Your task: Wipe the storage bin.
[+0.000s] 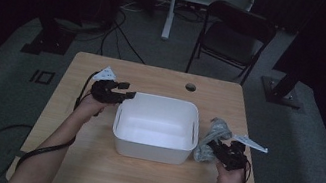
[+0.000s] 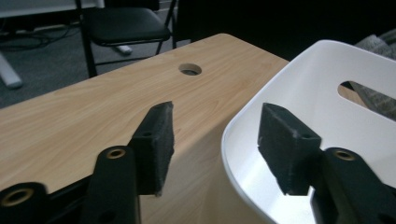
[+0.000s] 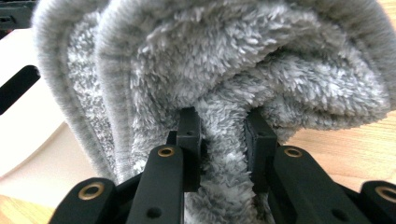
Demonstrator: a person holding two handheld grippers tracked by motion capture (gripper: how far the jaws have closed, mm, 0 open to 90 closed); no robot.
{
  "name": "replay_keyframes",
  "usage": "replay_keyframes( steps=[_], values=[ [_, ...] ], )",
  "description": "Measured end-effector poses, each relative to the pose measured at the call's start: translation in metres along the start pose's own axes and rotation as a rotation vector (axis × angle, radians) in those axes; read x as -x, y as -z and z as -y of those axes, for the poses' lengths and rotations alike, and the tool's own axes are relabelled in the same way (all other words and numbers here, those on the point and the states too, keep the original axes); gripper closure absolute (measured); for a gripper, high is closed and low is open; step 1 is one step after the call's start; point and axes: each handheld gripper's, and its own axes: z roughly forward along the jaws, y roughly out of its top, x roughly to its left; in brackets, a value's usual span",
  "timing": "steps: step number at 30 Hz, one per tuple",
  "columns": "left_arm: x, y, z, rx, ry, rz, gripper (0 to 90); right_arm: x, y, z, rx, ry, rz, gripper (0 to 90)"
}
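Currently | right gripper [image 3: 219, 140] pinches fluffy grey cloth [image 3: 243, 70] | left gripper [image 2: 215, 140] spread astride white plastic tub [image 1: 152, 143] near-left rim | risk: loose folds snagging tub's right edge, tub tipping.

Far half of fluffy grey fleece towel [image 1: 211, 139] tucked behind tall wall of white rectangular plastic tub [image 1: 150, 151] in high view. In right gripper view, towel [image 3: 224, 74] cut off by top and both side edges; pad faces of right gripper [image 3: 223, 140] buried in pile. Tub's near rim [image 2: 233, 172] cut off at bottom edge in left gripper view. Black folding chair [image 1: 234, 35] too dim for detail.
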Motion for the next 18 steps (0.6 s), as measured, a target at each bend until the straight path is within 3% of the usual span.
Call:
replay_keyframes(
  steps=[4,7,8,13,18],
  values=[
    [0.001,-0.011,-0.003,-0.034,-0.027,0.03,56.1,0.002,0.0,0.0,-0.002,-0.002,0.004,72.8],
    [0.002,-0.014,-0.005,-0.025,-0.03,0.022,58.5,0.003,0.0,0.001,-0.001,-0.003,0.004,72.7],
    [0.001,-0.014,-0.005,-0.012,-0.006,0.041,62.6,0.003,0.0,0.001,-0.001,-0.004,0.008,72.7],
    [0.004,-0.014,-0.004,-0.023,-0.017,0.055,73.1,0.005,0.0,0.0,-0.002,-0.009,0.005,72.7],
    [0.007,-0.011,-0.001,-0.017,-0.025,0.054,76.0,0.004,0.0,0.001,-0.002,-0.011,0.004,72.7]
  ],
)
